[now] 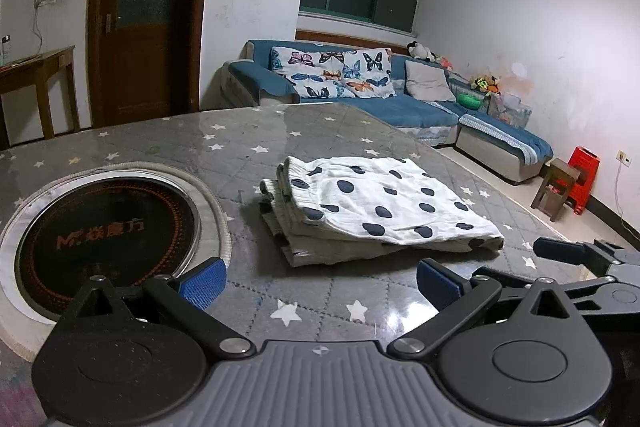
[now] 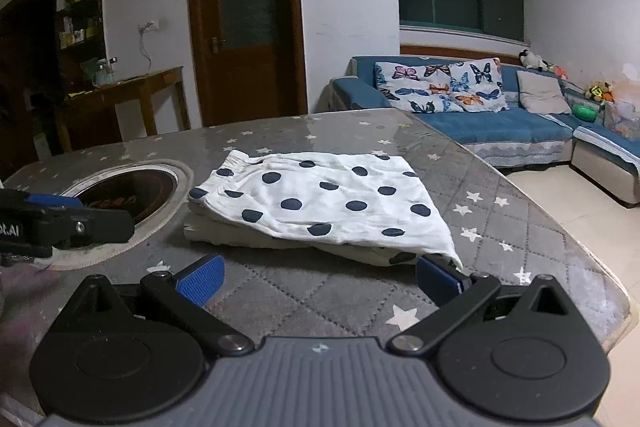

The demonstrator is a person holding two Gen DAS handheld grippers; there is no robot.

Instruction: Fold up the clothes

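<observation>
A white garment with dark polka dots (image 1: 376, 207) lies folded in a flat stack on the grey star-patterned table (image 1: 280, 131). My left gripper (image 1: 320, 281) stands open in front of the stack, a short way back from its near edge, nothing between its blue pads. My right gripper (image 2: 318, 281) is open too, close to the folded garment (image 2: 320, 203). Its right pad (image 2: 436, 279) sits just at the near right corner of the cloth. The right gripper's fingers (image 1: 560, 251) show at the right edge of the left wrist view.
A round black cooktop (image 1: 104, 243) is set into the table left of the garment. The table edge (image 2: 560, 227) curves off to the right. Beyond stand a blue sofa (image 1: 400, 107), a wooden door (image 2: 244, 27), a side table (image 2: 132, 91) and red stools (image 1: 580, 179).
</observation>
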